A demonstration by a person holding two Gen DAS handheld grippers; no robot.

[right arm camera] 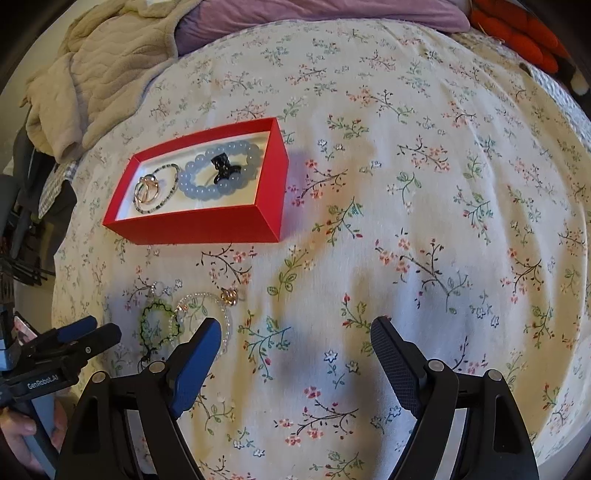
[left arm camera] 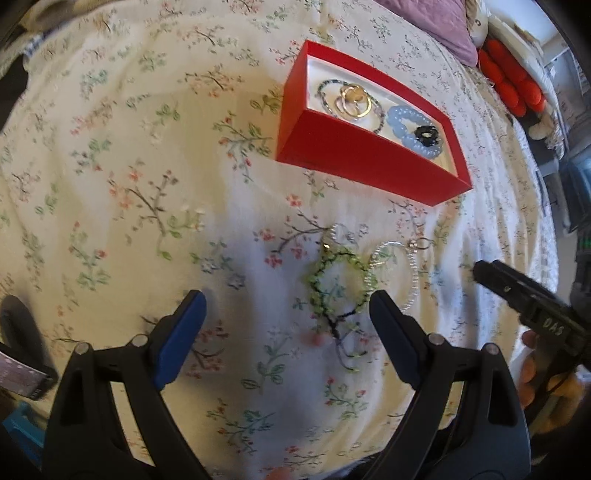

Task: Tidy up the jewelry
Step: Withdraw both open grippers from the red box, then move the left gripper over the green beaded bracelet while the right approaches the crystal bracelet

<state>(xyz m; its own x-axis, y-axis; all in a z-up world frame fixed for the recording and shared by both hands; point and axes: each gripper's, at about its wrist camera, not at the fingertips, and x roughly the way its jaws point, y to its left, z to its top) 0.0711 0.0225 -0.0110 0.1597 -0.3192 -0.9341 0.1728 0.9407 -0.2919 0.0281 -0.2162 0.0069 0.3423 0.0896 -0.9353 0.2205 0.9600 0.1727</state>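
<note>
A red box (left arm camera: pixel 354 155) (right arm camera: pixel 207 223) sits on the floral bedsheet. It holds a blue bead bracelet (left arm camera: pixel 413 129) (right arm camera: pixel 207 192), a black clip (left arm camera: pixel 426 134) (right arm camera: pixel 223 166), gold rings (left arm camera: pixel 351 101) (right arm camera: pixel 147 190) and a thin dark bead bracelet (right arm camera: pixel 166 201). In front of the box lie a green braided bracelet (left arm camera: pixel 334 280) (right arm camera: pixel 157 326) and a clear bead bracelet (left arm camera: pixel 412 280) (right arm camera: pixel 225 314). My left gripper (left arm camera: pixel 286 317) is open and empty, just short of the green bracelet. My right gripper (right arm camera: pixel 295 343) is open and empty, right of both loose bracelets.
A beige blanket (right arm camera: pixel 96 74) and purple pillow (right arm camera: pixel 314 14) lie at the back of the bed. Orange-red cushions (left arm camera: pixel 509 81) sit at the far right. The sheet's edge falls away at the left in the right wrist view.
</note>
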